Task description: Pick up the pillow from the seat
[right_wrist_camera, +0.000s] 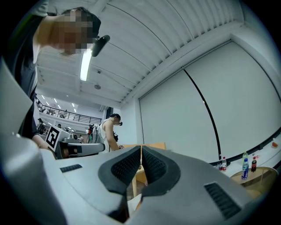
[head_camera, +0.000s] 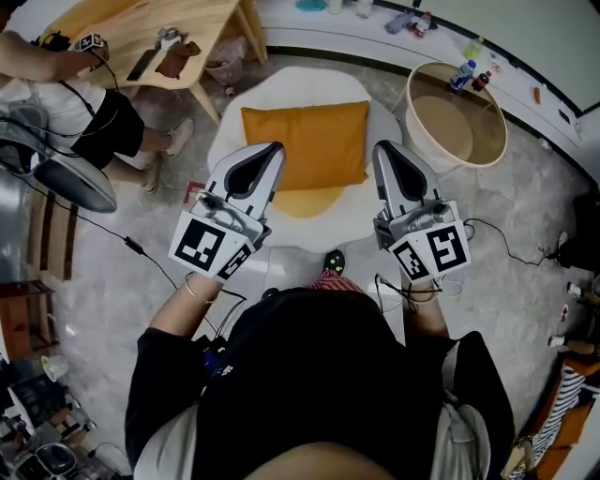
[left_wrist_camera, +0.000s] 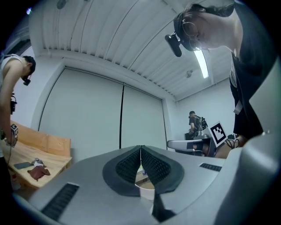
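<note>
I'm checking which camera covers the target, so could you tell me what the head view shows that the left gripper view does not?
Only the head view shows the orange pillow, lying on the white seat. Only the left gripper view shows the ribbed ceiling and its strip light. Both show the wooden table, the shut left gripper and the shut right gripper.

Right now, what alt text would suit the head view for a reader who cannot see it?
An orange pillow lies on a white seat; the left gripper and right gripper, both shut and empty, are held at its left and right sides. A round tub stands nearby.
</note>
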Available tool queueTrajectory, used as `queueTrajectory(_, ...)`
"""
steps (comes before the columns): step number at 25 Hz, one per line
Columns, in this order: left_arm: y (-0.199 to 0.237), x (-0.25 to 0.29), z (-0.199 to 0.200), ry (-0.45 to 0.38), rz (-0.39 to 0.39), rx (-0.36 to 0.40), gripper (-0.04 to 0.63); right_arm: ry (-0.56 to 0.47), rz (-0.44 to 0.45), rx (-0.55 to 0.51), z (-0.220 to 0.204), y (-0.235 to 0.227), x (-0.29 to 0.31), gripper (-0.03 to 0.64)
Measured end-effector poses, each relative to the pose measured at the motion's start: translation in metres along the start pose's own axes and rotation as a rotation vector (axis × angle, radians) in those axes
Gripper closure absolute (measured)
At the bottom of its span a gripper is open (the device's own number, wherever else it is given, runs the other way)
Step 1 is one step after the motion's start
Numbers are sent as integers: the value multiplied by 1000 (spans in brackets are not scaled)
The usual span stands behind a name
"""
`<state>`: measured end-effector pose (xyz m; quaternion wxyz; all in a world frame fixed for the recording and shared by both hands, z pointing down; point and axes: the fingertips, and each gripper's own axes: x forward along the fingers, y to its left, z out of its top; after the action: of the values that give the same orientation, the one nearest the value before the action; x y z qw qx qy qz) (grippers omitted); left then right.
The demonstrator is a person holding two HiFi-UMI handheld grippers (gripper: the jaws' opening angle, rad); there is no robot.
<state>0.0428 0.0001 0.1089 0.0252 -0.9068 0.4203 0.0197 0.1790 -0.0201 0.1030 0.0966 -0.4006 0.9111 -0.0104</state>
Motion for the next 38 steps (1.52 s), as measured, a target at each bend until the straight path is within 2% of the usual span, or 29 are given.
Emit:
queueTrajectory(6,7,18,0,-2,60,3,584,10,43,11,0,-23,4,595)
queueTrajectory(15,13,24,-6,-10,108,2,584,35,72,21,-14,-45,9,595)
queueTrajectory(22,52,-1,-24,1,188,-23,584,88,81,24,-36,-40,29,595)
queueTrajectory(25,78,-8,-29,-26,226,-32,584,92,57,34,-46,-41,41,595)
queueTrajectory(30,116,-7,-42,-38,214,17,584,107,11,38,-68,-44,67,595)
queueTrajectory(34,142,-4,-60,-60,215,-1,584,133,13,48,-86,-42,85,595)
queueTrajectory(38,156,9,-82,-43,196,7,584,153,10,52,-106,-45,105,595)
